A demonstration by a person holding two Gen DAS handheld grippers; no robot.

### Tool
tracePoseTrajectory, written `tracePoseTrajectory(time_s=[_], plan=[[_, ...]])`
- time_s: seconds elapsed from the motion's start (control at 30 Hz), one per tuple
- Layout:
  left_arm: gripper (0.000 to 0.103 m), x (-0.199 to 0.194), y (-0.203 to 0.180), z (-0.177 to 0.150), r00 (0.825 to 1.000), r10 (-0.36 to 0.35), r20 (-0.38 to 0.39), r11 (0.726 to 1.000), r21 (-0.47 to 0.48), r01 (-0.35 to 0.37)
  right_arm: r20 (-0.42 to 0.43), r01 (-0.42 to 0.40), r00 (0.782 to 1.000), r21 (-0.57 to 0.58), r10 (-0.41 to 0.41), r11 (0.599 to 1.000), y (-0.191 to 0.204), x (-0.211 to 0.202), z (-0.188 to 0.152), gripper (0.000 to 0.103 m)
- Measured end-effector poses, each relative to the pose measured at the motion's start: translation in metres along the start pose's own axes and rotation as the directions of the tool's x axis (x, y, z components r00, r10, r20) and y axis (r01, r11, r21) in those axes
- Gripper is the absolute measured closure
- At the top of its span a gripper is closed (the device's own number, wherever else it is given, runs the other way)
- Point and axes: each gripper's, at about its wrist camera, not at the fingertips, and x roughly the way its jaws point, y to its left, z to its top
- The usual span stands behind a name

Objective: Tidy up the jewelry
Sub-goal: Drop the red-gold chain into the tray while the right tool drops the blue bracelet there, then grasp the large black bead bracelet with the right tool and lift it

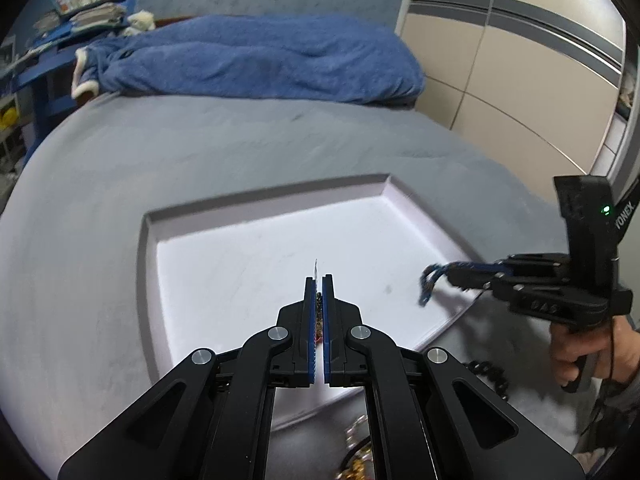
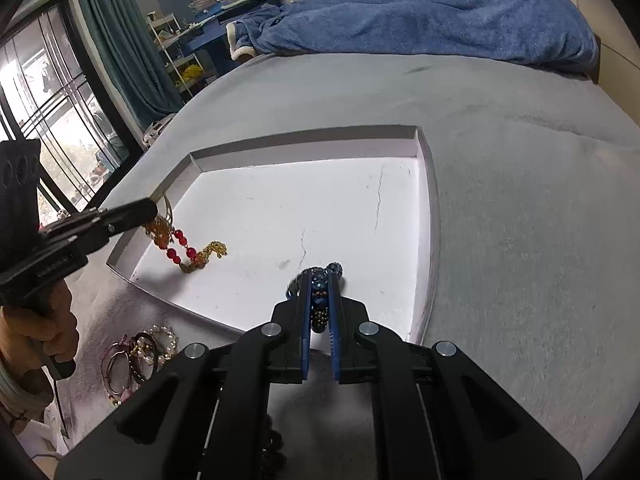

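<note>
A shallow white tray [image 1: 256,208] [image 2: 304,140] lies on the grey bed. My left gripper [image 1: 319,280] [image 2: 154,206] is shut on a gold and red bead necklace [image 2: 188,250], which hangs down and trails onto the tray's left part. In the left wrist view only a sliver of it [image 1: 319,308] shows between the pads. My right gripper [image 2: 320,276] [image 1: 446,274] is shut on a dark blue bead bracelet [image 2: 320,296] [image 1: 427,285] and holds it over the tray's near right part.
A heap of bracelets and pearl strands [image 2: 138,354] lies on the bed by the tray's near left corner; it also shows in the left wrist view [image 1: 358,456]. A black bead strand [image 1: 490,374] lies near the tray. A blue blanket [image 2: 432,16] is piled at the far end.
</note>
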Motion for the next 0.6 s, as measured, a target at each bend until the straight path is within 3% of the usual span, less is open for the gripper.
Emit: tracePoseTrajectory(time_s=[0.17,0.2,0.27,0.33,0.6], plan=[[0.098,-0.001,0.015,-0.014,0.998,0.054,-0.032,0.998,-0.028,-0.054,0.004,0.009,1.000,0.004,-0.009,1.000,-0.002,-0.002,-0.001,0.094],[0.090,-0.002,0.017,-0.017,0.998,0.056,-0.032,0.998,-0.031,-0.057,0.006,0.014,1.000,0.001,-0.014,1.000,-0.001,-0.002,-0.002,0.092],[0.076,-0.009,0.019,-0.024,0.999,0.052,-0.011,0.998,-0.039,-0.052,0.013,0.022,1.000,-0.003,-0.022,1.000,-0.001,-0.005,-0.004,0.068],[0.067,-0.018,0.021,-0.031,0.999,0.050,0.007,0.998,-0.040,-0.050,0.034,0.027,0.999,-0.010,-0.027,1.000,-0.001,-0.011,-0.007,0.058],[0.044,-0.049,0.005,-0.061,0.997,0.054,0.053,0.998,0.009,-0.055,0.104,0.026,0.994,-0.017,-0.024,1.000,0.002,-0.039,-0.031,0.055]])
